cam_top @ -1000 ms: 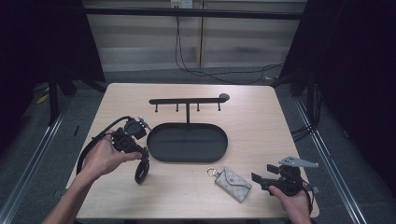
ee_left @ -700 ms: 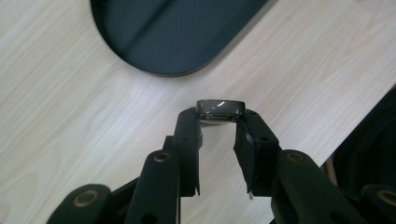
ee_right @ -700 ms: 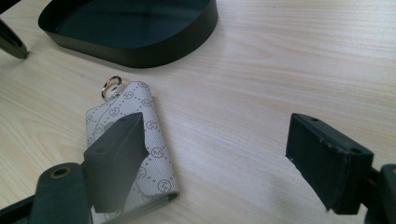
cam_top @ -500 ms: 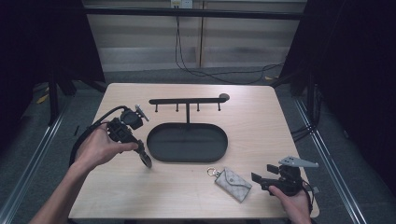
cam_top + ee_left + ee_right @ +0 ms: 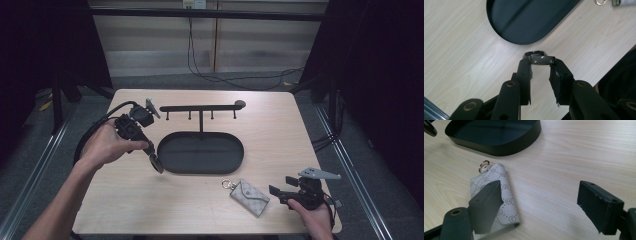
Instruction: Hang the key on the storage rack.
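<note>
Wood table (image 5: 280, 130) takes up the middle of the high view, with an oval black tray (image 5: 200, 152) at its center. Left gripper (image 5: 156, 163), left of the tray, pinches a small dark ring-shaped thing (image 5: 541, 60). Right gripper (image 5: 281, 192), lower right, has its jaws spread wide beside a patterned key pouch (image 5: 249, 196).
</note>
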`<state>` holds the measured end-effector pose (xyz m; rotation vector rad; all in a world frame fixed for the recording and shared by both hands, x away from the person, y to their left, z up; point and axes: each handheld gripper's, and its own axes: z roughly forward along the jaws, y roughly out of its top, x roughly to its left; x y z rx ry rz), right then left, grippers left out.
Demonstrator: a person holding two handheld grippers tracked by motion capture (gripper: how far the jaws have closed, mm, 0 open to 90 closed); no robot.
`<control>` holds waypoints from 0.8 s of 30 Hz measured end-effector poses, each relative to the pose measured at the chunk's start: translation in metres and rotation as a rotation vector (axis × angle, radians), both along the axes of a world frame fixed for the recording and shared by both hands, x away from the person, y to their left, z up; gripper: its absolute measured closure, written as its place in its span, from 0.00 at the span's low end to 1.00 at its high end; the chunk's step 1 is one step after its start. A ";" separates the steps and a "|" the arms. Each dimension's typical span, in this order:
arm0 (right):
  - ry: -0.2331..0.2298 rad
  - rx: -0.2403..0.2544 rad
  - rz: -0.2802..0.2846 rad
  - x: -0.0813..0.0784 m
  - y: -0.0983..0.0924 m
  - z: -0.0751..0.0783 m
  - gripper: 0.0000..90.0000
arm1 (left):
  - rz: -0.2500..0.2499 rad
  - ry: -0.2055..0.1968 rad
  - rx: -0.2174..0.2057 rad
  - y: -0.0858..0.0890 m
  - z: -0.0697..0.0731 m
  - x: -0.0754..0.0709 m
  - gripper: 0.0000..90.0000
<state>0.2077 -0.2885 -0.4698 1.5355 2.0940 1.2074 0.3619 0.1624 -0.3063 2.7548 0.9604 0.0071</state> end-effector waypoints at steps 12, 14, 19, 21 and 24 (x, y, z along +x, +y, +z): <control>-0.021 0.023 0.000 -0.001 -0.002 0.002 0.18 | 0.056 0.016 -0.015 -0.006 0.001 0.018 0.79; -0.018 0.025 -0.002 -0.001 -0.002 0.002 0.18 | 0.064 0.011 -0.015 -0.006 0.003 0.021 0.79; -0.020 0.022 0.001 -0.002 -0.002 0.002 0.18 | 0.043 0.027 0.001 -0.012 0.011 0.028 0.79; -0.020 0.022 -0.001 -0.002 -0.002 0.002 0.18 | 0.051 0.020 0.003 -0.014 0.014 0.032 0.79; -0.021 0.024 -0.001 -0.002 -0.002 0.002 0.18 | 0.047 0.023 0.003 -0.018 0.017 0.037 0.79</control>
